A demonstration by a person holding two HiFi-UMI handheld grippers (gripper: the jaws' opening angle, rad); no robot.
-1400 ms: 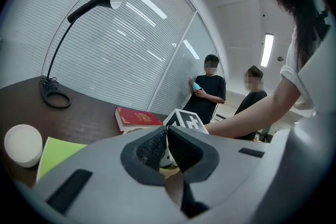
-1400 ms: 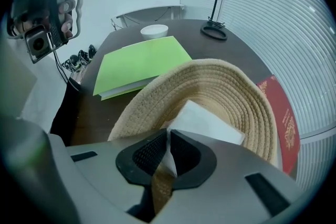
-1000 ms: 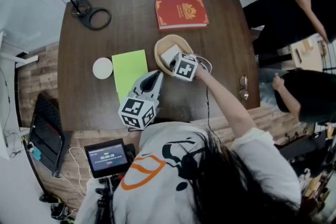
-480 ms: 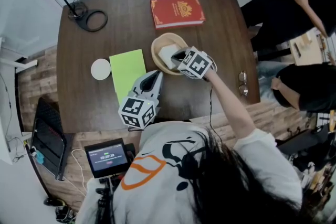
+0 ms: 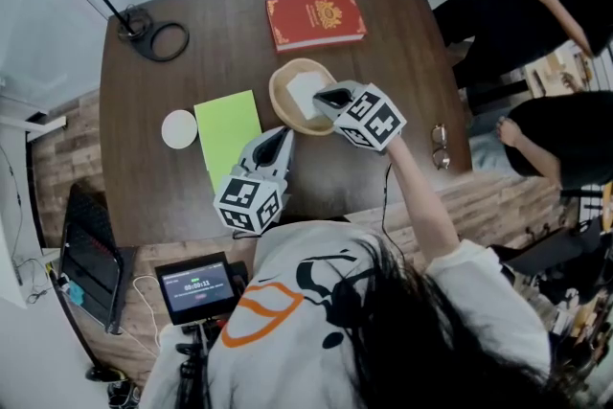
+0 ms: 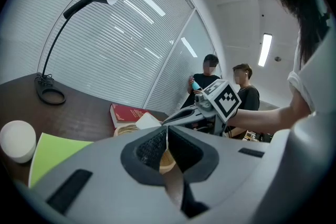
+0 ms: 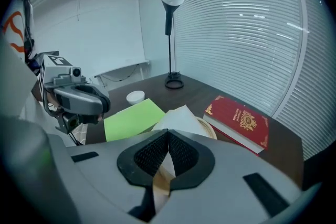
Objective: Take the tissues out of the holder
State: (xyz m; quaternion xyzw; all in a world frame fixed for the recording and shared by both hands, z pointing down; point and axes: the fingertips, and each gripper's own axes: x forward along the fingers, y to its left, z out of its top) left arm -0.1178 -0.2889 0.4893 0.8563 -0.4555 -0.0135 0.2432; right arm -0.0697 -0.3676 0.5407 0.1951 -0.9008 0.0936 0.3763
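A round wooden holder (image 5: 283, 104) sits mid-table with white tissues (image 5: 306, 92) in it. My right gripper (image 5: 326, 98) hangs over the holder's right side, tilted downward. In the right gripper view its jaws (image 7: 168, 147) are shut on a white tissue (image 7: 176, 117), whose raised corner stands above the holder's rim (image 7: 208, 128). My left gripper (image 5: 278, 141) rests low, just short of the holder's near side, jaws shut with nothing in them (image 6: 167, 143). From the left gripper view the right gripper (image 6: 181, 115) reaches over the tissue (image 6: 147, 120).
A red book (image 5: 316, 19) lies behind the holder; a green sheet (image 5: 228, 134) and a white disc (image 5: 179, 128) lie to its left. A lamp base (image 5: 158, 41) stands at the far left corner, and glasses (image 5: 441, 147) by the right edge. People stand beyond the table's right side.
My right gripper has risen from the holder and turned, its marker cube now higher and further right, the tissue still pinched. The left gripper has stayed put.
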